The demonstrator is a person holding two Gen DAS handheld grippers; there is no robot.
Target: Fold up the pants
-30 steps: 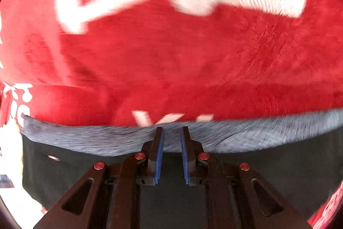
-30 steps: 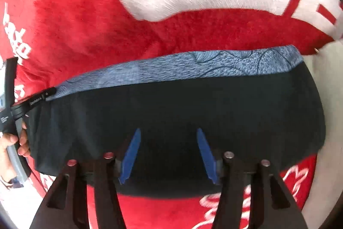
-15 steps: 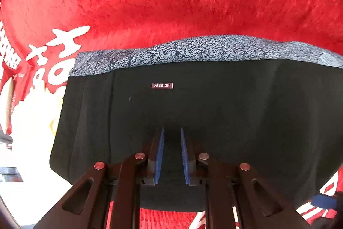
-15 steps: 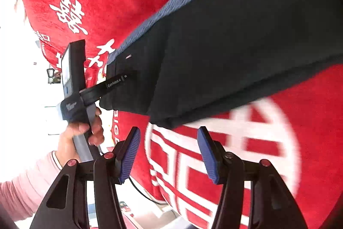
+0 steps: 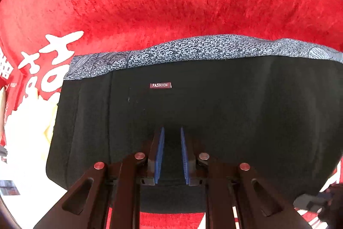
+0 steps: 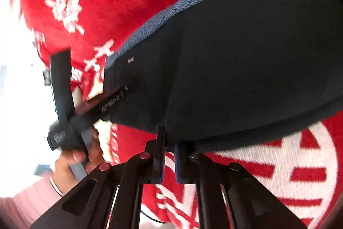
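Observation:
Black pants [image 5: 235, 111] with a grey patterned waistband [image 5: 203, 48] and a small "FASHION" label [image 5: 160, 85] lie folded on a red blanket. My left gripper [image 5: 171, 129] points down onto their near part, its blue pads close together with black cloth between them. The right wrist view shows the same pants [image 6: 246, 57] from the side. My right gripper [image 6: 169, 136] is shut, its fingertips pinching their near edge. The left gripper [image 6: 123, 91] shows there too, at the pants' left edge, held by a person's hand [image 6: 72, 162].
The red blanket [image 5: 171, 3] with white characters spreads beyond the pants on the far and right sides. Its left edge [image 5: 25, 83] drops off to a bright white area. A pink sleeve [image 6: 27, 201] is at the lower left of the right wrist view.
The pants came down from a hanging drape to lie flat under my left gripper. My right gripper swung to their near edge and its jaws went from wide apart to shut.

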